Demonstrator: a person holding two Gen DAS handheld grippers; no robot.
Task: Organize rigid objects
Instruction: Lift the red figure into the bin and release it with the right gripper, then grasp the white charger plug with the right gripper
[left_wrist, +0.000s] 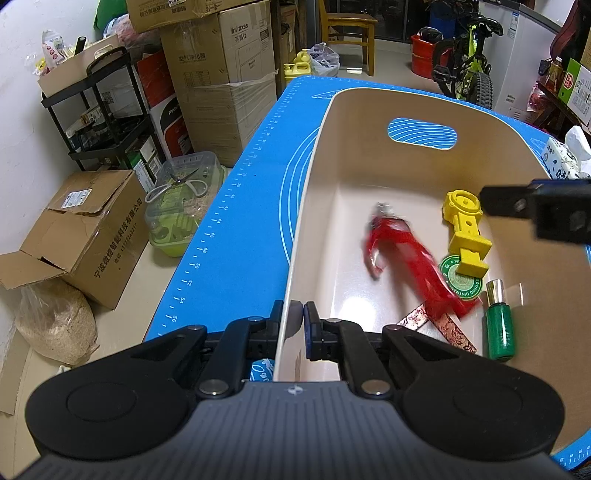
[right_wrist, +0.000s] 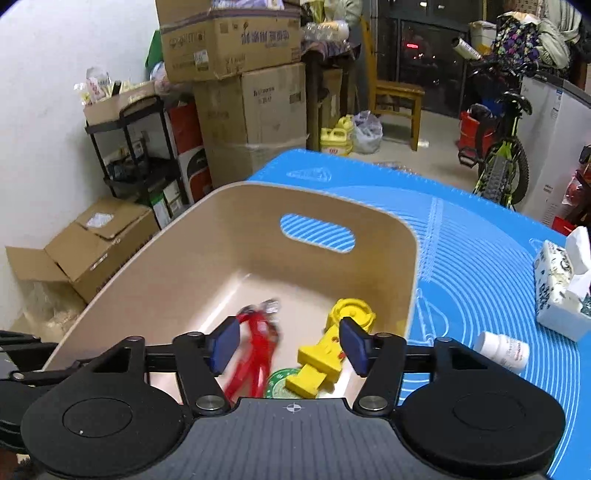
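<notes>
Clamping the near wall of the beige bin, the left gripper is holding its pads tight on the thin rim, one finger outside and one inside. Over the same bin the right gripper is hanging with its jaws apart and nothing pressed between them; the red toy figure is lying blurred on the bin floor below, beside the yellow plastic piece.

That bin is sitting on a blue silicone mat printed with rings and a ruler edge. Around the table the room is crowding in: stacked cardboard boxes, a black shelf cart, a wooden chair and a green bicycle.

From the left wrist, the bin floor is showing more: the round green tin under the yellow piece's foot, a green bottle with a gold cap, and a patterned red strip under the figure's legs. From the right wrist, the mat to the bin's right is showing a white pill bottle lying on its side and a tissue box, both outside the bin.
</notes>
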